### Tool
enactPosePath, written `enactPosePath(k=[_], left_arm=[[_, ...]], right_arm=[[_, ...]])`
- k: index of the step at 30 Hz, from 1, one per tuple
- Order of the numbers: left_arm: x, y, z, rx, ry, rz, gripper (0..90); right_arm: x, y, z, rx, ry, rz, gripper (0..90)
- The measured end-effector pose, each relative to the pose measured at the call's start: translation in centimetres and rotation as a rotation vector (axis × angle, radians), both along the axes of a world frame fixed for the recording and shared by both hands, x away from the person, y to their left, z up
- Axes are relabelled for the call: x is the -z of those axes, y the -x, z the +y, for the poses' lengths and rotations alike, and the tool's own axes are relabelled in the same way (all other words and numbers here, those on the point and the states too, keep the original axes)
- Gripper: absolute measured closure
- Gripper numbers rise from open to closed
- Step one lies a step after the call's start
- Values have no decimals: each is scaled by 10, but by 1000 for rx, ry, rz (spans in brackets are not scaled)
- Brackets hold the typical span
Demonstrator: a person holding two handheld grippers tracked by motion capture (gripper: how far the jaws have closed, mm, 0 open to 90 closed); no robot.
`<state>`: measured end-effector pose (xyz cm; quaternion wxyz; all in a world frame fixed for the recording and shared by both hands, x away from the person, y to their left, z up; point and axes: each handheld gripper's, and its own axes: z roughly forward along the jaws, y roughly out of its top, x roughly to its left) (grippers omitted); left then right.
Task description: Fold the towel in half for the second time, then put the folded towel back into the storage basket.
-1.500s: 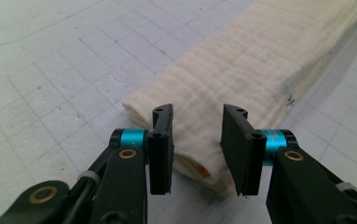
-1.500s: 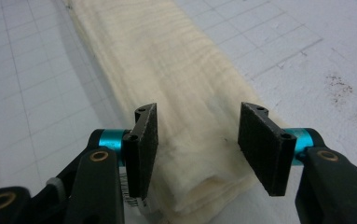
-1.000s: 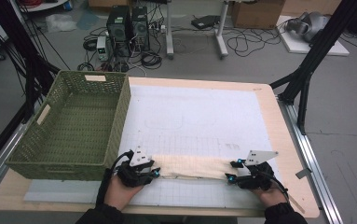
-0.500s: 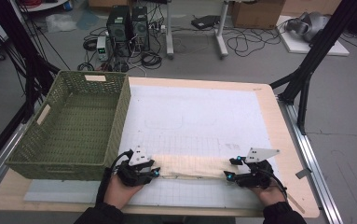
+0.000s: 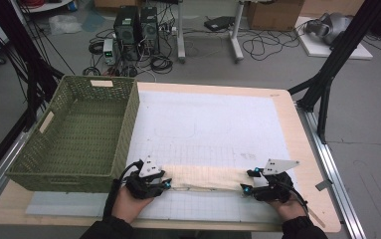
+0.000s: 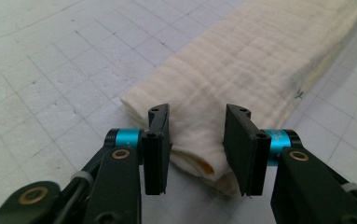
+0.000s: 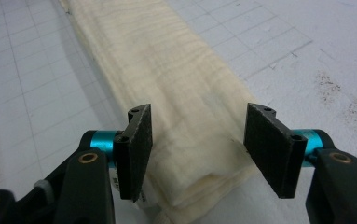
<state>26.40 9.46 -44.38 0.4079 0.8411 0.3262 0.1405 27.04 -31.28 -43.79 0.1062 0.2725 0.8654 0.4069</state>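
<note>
Left gripper (image 6: 197,149) and right gripper (image 7: 197,151): jaws open, straddling opposite ends of cloth (image 5: 205,177) lying crosswise between.

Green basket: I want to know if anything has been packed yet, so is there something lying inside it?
No: in the high view the green basket shows only its bare woven floor, while the folded cloth lies on the table beside it.

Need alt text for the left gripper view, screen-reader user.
The left gripper has its two black jaws open, one on either side of the near end of a folded cream cloth. The cloth lies as a long strip on a white gridded mat, running away toward the upper right.
</note>
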Motion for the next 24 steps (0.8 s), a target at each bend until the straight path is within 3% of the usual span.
enactPosePath(k=[14, 24], left_arm=[[0, -1, 0, 1, 6, 4, 592], [-7, 3, 1, -11, 30, -29, 559]], right_arm=[[-5, 3, -2, 17, -25, -22, 401], [-8, 1, -12, 110, -35, -12, 421]])
